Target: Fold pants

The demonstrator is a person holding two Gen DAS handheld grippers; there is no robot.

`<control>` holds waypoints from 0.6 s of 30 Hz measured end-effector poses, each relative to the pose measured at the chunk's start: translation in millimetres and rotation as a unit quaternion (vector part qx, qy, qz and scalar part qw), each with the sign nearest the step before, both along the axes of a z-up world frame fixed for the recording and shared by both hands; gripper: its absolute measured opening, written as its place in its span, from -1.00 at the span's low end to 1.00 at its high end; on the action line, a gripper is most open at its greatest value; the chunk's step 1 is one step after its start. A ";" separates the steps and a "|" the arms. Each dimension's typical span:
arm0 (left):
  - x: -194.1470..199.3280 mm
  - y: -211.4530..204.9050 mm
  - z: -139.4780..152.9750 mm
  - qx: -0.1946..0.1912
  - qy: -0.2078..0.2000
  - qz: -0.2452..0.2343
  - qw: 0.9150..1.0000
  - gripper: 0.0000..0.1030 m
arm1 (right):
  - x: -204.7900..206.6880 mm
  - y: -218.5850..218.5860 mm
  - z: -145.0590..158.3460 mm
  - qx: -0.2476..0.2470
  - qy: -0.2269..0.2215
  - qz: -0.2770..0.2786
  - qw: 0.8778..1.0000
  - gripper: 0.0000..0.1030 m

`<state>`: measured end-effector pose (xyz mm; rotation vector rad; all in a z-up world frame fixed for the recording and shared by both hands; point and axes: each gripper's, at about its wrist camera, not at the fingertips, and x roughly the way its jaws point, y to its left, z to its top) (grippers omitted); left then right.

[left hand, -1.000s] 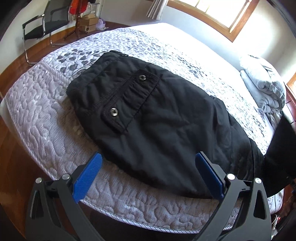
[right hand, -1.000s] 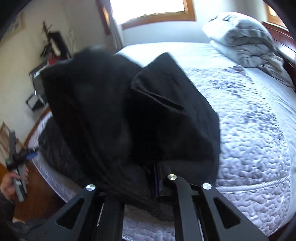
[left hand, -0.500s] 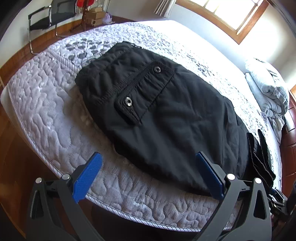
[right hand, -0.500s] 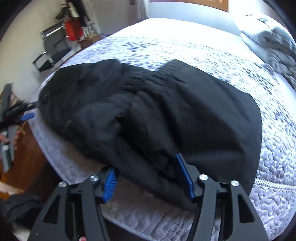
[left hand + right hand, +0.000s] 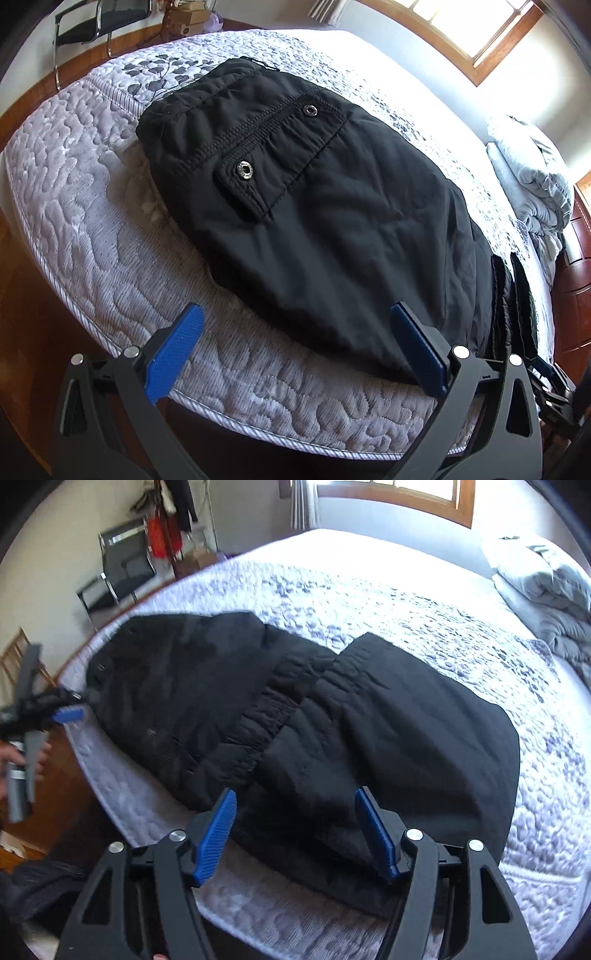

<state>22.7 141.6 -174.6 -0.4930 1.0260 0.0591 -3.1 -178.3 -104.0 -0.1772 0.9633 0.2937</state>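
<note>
On the mattress [image 5: 424, 602], right tool [image 5: 295, 830] released pants [image 5: 332, 720].

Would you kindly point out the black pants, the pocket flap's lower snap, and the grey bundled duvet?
black pants [image 5: 351, 240], left wrist view, on the smooth fabric below the pocket.
lower snap [image 5: 244, 170], left wrist view, on its metal ring.
grey duvet [image 5: 546, 587], right wrist view, on its top fold.

- My left gripper [image 5: 295, 347] is a black frame of angular struts with triangular cut-outs.
- Ribbed blue pads [image 5: 173, 354] line the inside of its jaws.
- Round silver screws [image 5: 130, 351] sit at the pivots.
- My right gripper [image 5: 297, 834] is built the same: black struts, blue pads, silver screws.
</note>
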 end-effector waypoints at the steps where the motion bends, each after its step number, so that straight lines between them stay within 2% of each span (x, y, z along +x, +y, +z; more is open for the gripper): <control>1: 0.5 1.4 -0.5 -0.002 0.000 0.000 1.000 0.95 | 4.6 1.4 -4.7 -0.011 -0.001 -0.003 1.000 0.19; 3: -0.1 3.1 -2.4 -0.007 0.002 0.002 1.000 0.95 | 12.1 -2.0 -12.0 -0.014 0.006 -0.013 1.000 -0.25; 6: -1.8 6.1 -5.0 -0.010 0.003 0.004 1.000 0.95 | 13.7 -10.3 -9.4 0.012 0.007 -0.019 1.000 -0.64; 8: -3.2 9.2 -6.8 -0.010 0.003 0.007 1.000 0.95 | 7.1 -13.6 2.5 0.027 -0.009 -0.012 1.000 -0.75; 13: -9.7 15.3 -11.3 -0.017 0.004 0.016 1.000 0.95 | -17.6 -21.4 43.7 0.065 -0.053 0.008 0.996 -0.77; 15: -9.9 15.9 -12.2 -0.015 0.004 0.017 1.000 0.95 | -21.1 -19.1 51.8 0.081 -0.048 0.024 0.995 -0.77; 18: -9.5 14.5 -11.9 -0.014 0.004 0.018 1.000 0.95 | -17.5 -4.8 39.3 0.072 -0.028 0.041 0.996 -0.77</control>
